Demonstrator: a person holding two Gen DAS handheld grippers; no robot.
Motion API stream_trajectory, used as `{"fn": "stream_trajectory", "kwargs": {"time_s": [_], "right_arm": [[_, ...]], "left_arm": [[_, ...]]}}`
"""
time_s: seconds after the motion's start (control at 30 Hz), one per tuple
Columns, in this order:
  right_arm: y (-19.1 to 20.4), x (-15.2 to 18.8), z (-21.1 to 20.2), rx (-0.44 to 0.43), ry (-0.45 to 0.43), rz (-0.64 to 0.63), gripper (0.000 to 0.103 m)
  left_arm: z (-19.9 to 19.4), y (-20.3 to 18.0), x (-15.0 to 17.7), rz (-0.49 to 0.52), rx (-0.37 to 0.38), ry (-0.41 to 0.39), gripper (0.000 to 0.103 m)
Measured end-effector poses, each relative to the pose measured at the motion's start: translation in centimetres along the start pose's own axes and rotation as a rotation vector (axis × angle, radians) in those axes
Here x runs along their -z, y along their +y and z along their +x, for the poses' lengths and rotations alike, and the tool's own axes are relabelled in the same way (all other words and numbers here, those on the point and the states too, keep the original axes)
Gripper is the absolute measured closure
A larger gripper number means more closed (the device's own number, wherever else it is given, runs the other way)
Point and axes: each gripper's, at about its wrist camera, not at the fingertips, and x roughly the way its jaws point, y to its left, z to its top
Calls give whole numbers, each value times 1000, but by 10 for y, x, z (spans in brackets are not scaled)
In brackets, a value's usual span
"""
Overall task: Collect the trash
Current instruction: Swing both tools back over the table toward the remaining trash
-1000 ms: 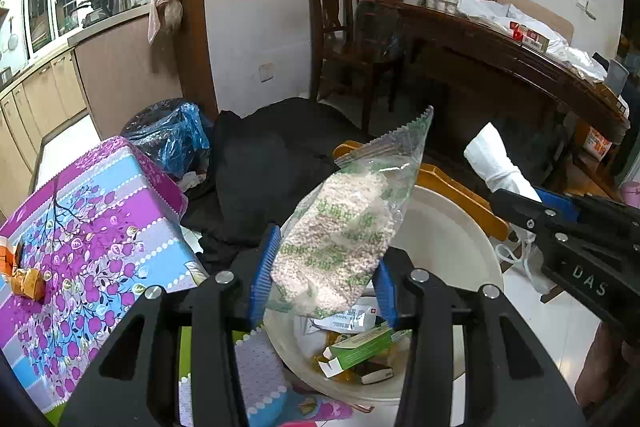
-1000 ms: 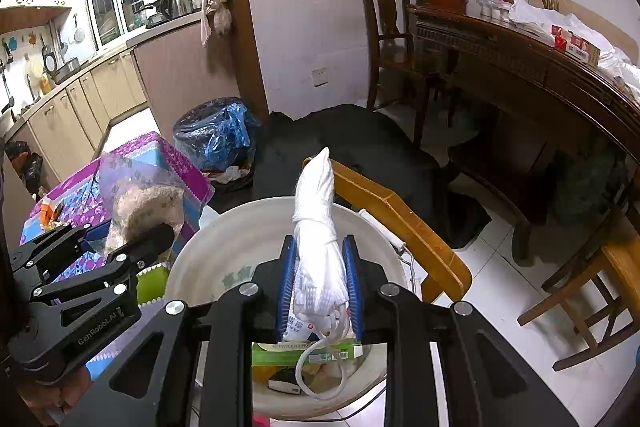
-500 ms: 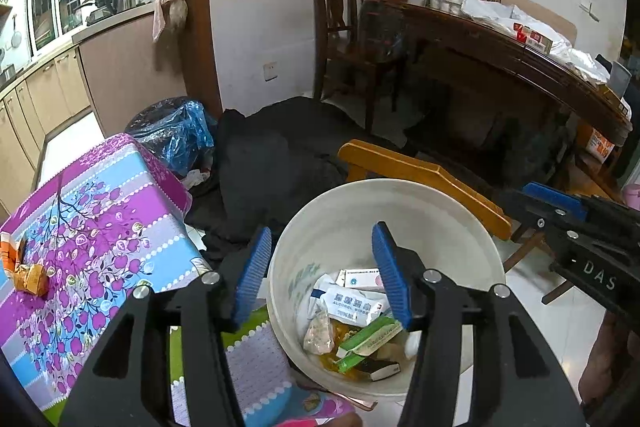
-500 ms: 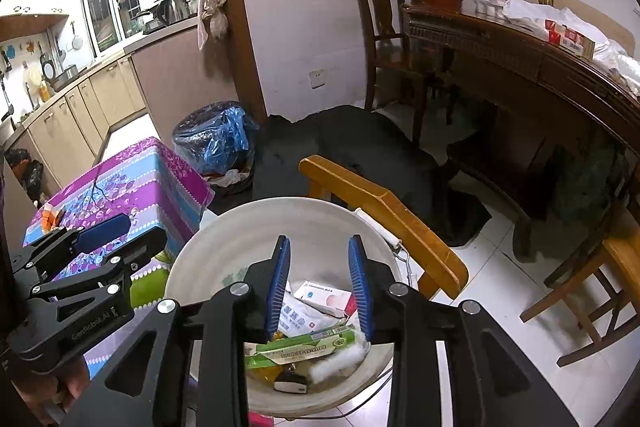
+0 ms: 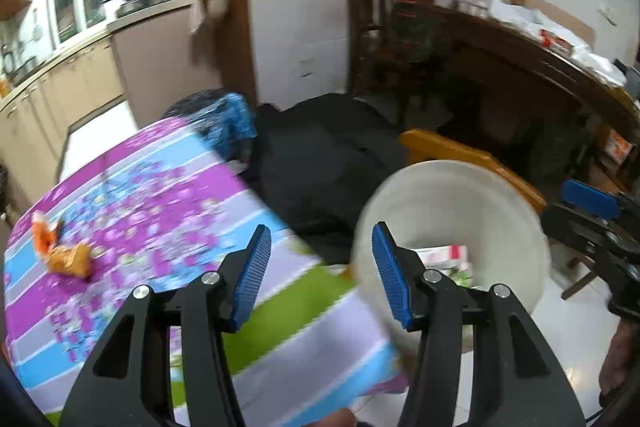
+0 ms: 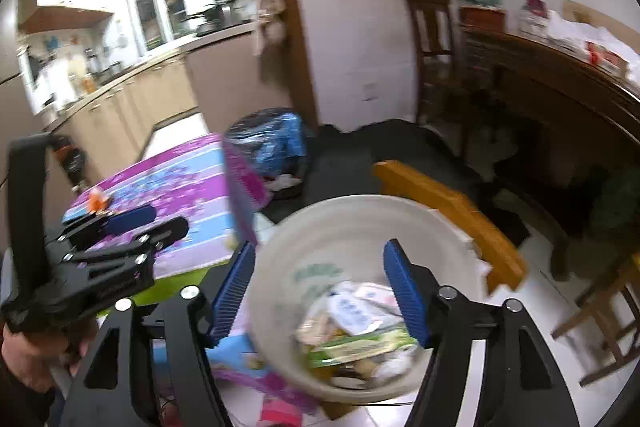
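Note:
My left gripper [image 5: 322,269] stands open with nothing between its blue pads, over the edge of the table's flowered purple, blue and green cloth [image 5: 160,207]. An orange wrapper [image 5: 64,253] lies on the cloth at the far left. The white bucket [image 5: 460,203] sits just right of the table. My right gripper [image 6: 320,291] hovers above the bucket [image 6: 352,223]; its jaws are opening and hold nothing. Boxes, packets and a white bundle [image 6: 356,323] lie in the bucket. The left gripper [image 6: 120,227], held by a hand [image 6: 24,351], reaches over the table toward the orange wrapper [image 6: 96,201].
A black and blue rubbish bag [image 6: 272,139] and a dark cloth [image 5: 320,155] lie on the floor behind the table. A yellow wooden chair back [image 6: 448,211] touches the bucket's far side. A dark wooden sideboard [image 5: 540,67] and chairs fill the right; kitchen cabinets line the left.
The left gripper let go of the clear bag of grain and the right let go of the white bundle; both now lie in the bucket. Both grippers swung left toward the table.

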Motion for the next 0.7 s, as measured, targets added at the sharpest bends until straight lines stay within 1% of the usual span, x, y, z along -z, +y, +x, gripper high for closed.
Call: {"fn": "stream_trajectory", "kwargs": {"time_s": [0.1, 0.23, 0.37, 0.43, 0.47, 0.53, 0.67, 0.7], "right_arm": [[33, 5, 2, -60, -8, -32, 28], [73, 8, 6, -117, 3, -95, 23], [113, 8, 14, -171, 30, -166, 22], [134, 8, 21, -201, 45, -203, 22], [143, 7, 24, -216, 53, -222, 22], [168, 8, 32, -244, 71, -279, 22], [211, 3, 56, -298, 104, -389, 22], [229, 3, 64, -312, 114, -432, 22]], "left_arm": [[-8, 33, 7, -27, -37, 2, 52], [-21, 79, 16, -69, -79, 3, 52], [-30, 139, 31, -136, -135, 15, 52], [-34, 172, 39, -181, -165, 27, 50], [-36, 195, 44, -213, -187, 34, 50], [-41, 239, 54, -281, -229, 45, 49], [-52, 317, 68, -415, -285, 56, 49], [-53, 333, 70, -442, -295, 59, 49]]}}
